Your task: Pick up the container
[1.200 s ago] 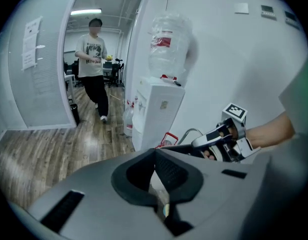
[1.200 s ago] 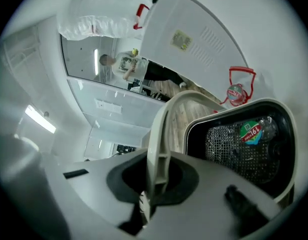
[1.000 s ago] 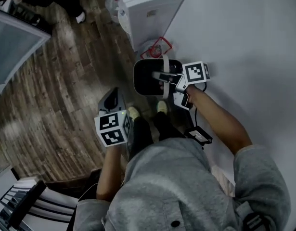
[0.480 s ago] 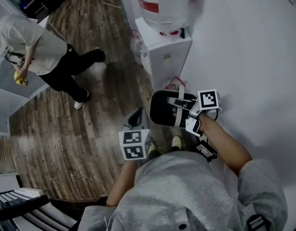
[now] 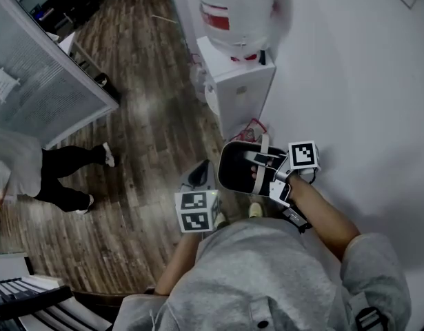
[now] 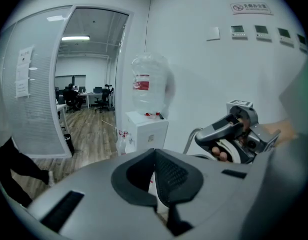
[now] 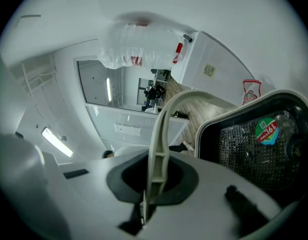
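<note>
1. Nearest to the holder's body is the left gripper (image 5: 200,178). Its fingers are pressed together with nothing between them, and it gives no help to the load.
2. At about 3 o'clock from it, the right gripper (image 5: 260,161) has its fingers fully closed on the thin pale handle (image 7: 159,149) of the container (image 5: 236,174).
3. The container, a dark bin with a mesh wall, hangs from this handle in front of the holder's feet. It seems to be clear of the wooden floor (image 5: 149,136) and just beside the white wall (image 5: 363,81).
4. Further, at 12 o'clock, stands the water dispenser (image 5: 239,81) with its bottle (image 5: 236,9). A small bag with red print (image 5: 251,129) lies at its foot, near the container.
5. Far at 9 o'clock another person (image 5: 32,178) is walking.
6. What I fear:
   - The handle is narrow and smooth, so the pinch could slide along it and the bin could tilt or drop.
   - The hanging bin may swing and knock the wall or the dispenser.
   - A quick turn would make both more likely, because only one gripper carries it.
</note>
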